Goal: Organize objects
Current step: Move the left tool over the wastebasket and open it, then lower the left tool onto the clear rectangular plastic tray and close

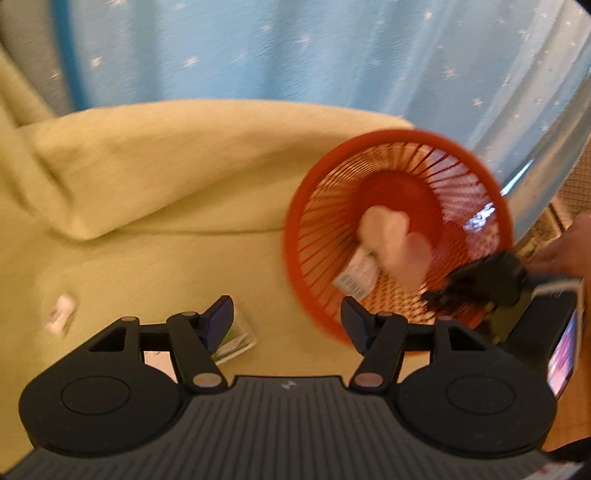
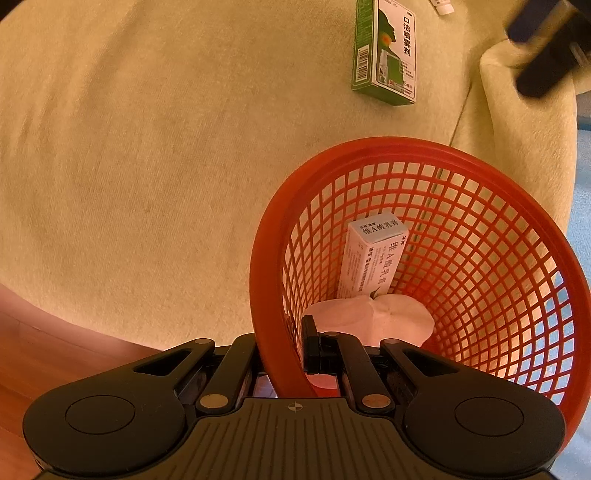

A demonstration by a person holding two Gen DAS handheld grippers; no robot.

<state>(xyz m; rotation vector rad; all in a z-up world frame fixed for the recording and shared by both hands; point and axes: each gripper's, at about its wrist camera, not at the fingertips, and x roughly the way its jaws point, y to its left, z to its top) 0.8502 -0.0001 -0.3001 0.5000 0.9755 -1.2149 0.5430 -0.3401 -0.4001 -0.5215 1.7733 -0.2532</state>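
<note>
A red mesh basket (image 1: 310,236) (image 2: 273,236) sits tilted on a yellow-green cloth. My right gripper (image 2: 284,354) is shut on the basket's near rim, one finger inside and one outside; the left wrist view shows it as a dark shape (image 1: 480,284) at the basket's right edge. Inside lie a white medicine box (image 2: 373,254) (image 1: 356,275) and a pale pink pad (image 2: 369,317) (image 1: 402,247). My left gripper (image 1: 288,317) is open with nothing between its fingers, over the cloth left of the basket. A green-and-white medicine box (image 2: 386,51) (image 1: 238,339) lies on the cloth by the left finger.
A small white packet (image 1: 61,312) (image 2: 443,5) lies on the cloth further off. A folded ridge of the cloth (image 1: 184,166) rises behind, with a blue star-patterned curtain (image 1: 295,51) beyond. A hand (image 1: 569,247) shows at the right. Wooden floor (image 2: 44,354) borders the cloth.
</note>
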